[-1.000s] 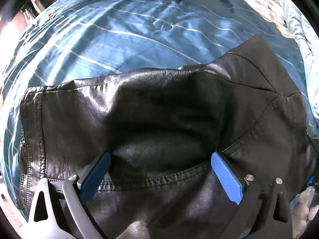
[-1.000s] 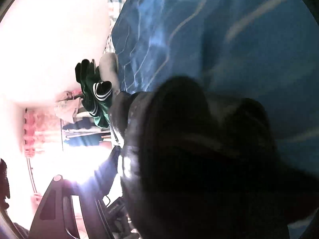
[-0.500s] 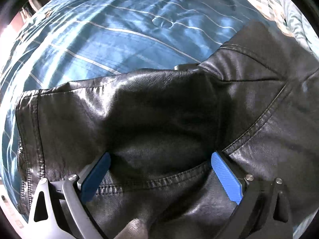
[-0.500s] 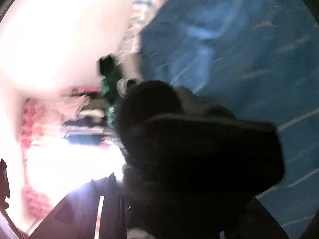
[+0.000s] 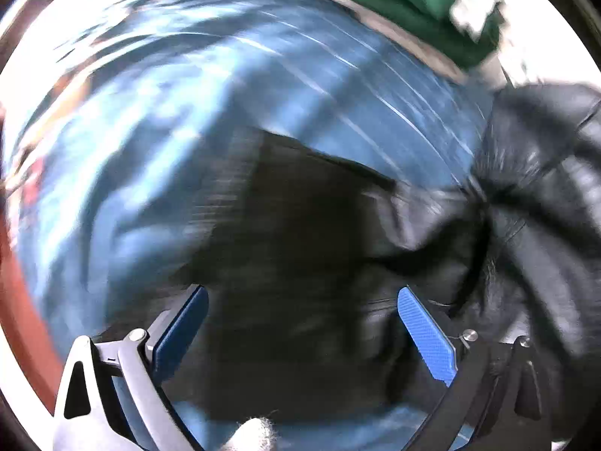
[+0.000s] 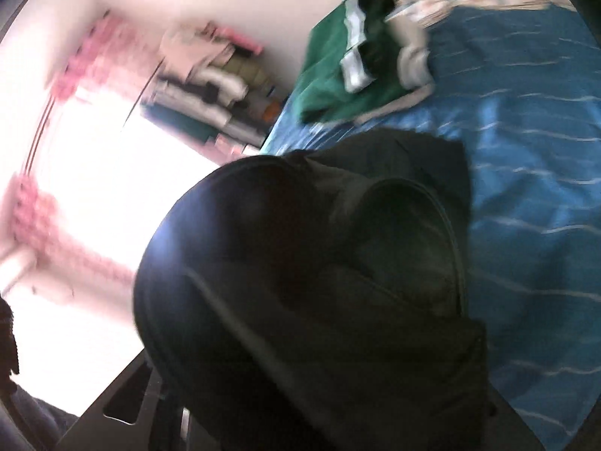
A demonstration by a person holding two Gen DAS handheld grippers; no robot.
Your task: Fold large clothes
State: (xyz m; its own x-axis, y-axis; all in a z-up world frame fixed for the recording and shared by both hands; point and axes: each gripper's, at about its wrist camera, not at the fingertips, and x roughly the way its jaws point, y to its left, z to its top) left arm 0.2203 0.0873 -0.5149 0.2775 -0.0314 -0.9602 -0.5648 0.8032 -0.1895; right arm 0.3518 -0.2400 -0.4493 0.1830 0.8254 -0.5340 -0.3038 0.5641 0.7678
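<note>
Jacket fold, mid-carry.
Left gripper [image 5: 300,323] spread, black jacket [image 5: 319,244] ahead, bunched rightward; right gripper hidden under jacket, grip unreadable.

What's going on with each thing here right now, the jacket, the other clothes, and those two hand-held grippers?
Black leather jacket: bunched, partly lifted off the bed.
Green garment: folded, lying on the blue bedspread.
Left hand-held gripper: open, jacket between its fingers, not pinched.
Right hand-held gripper: hidden by the jacket, state unclear.
</note>
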